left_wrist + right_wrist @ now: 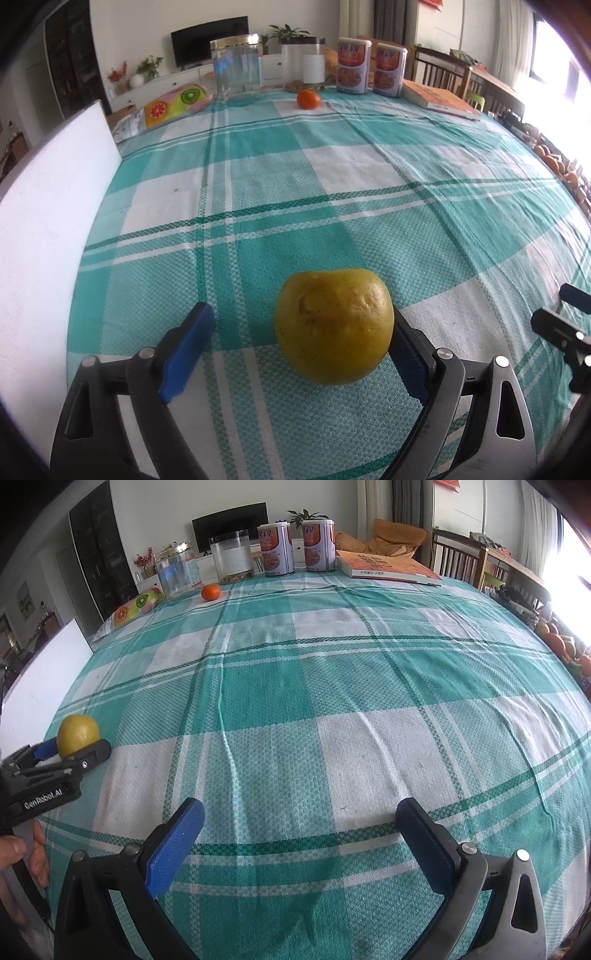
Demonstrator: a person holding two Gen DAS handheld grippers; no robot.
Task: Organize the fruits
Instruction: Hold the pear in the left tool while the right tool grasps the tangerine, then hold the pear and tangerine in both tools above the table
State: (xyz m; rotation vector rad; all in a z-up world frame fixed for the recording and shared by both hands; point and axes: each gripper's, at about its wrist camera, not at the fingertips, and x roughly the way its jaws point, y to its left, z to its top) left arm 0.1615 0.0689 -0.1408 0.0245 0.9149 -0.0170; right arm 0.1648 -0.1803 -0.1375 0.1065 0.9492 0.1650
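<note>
1. On the body of my left gripper (74, 755), as my right camera sees it, I read "GenRobot.AI" in white letters.
2. The two cans (275, 550) and the book (386, 566) at the table's far edge carry print, but I cannot read it.

— What do the tools look like?
— The left gripper (299, 345) has black plastic arms with triangular cut-outs, round silver screws at the joints, and blue pads (188, 352) on the fingers.
— And the other?
— The right gripper (301, 843) is built the same. Seen from its camera, the left one's black body carries white lettering, "GenRobot.AI".
</note>
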